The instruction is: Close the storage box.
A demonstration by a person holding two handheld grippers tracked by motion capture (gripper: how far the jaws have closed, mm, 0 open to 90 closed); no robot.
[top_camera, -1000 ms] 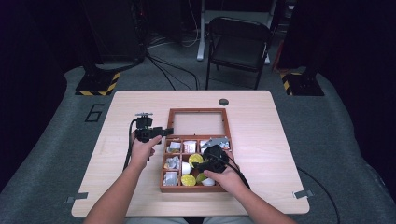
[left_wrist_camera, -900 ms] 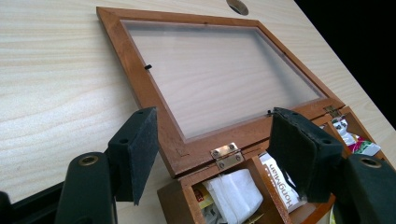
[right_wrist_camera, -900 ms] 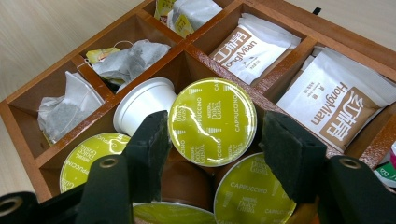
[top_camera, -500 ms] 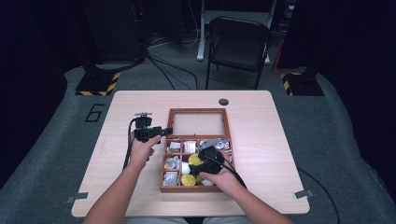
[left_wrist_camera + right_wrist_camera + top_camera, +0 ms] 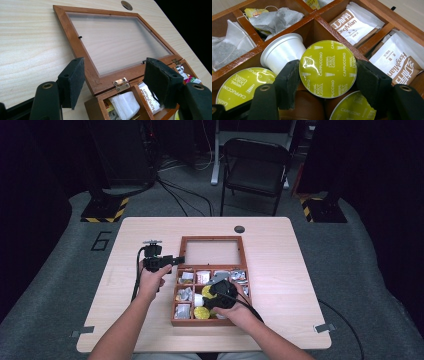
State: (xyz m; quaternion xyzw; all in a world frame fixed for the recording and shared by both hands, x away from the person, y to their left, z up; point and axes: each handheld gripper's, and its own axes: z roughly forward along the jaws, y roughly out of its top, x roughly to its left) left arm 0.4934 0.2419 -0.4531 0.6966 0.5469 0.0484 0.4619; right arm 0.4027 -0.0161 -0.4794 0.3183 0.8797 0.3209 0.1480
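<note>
Right gripper view: right claw (image 5: pixel 327 75) clamping round green foil-lidded coffee capsule (image 5: pixel 327 68) inside brown wooden compartment box (image 5: pixel 320 23); left claw (image 5: pixel 117 83) gaping wide, hovering over hinged glass lid (image 5: pixel 117 41).

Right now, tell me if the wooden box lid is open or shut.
Open. The lid lies flat on the table behind the box, hinged back, leaving the compartments uncovered.

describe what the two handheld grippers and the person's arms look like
Both grippers are black. The left gripper trails a black cable and carries a small plate on top. The right gripper has a grey plate on top. Their fingers are blocky, faced with dark foam-like pads, on arms with brass-ringed holes. The forearms are bare, with no sleeves in view.
</note>
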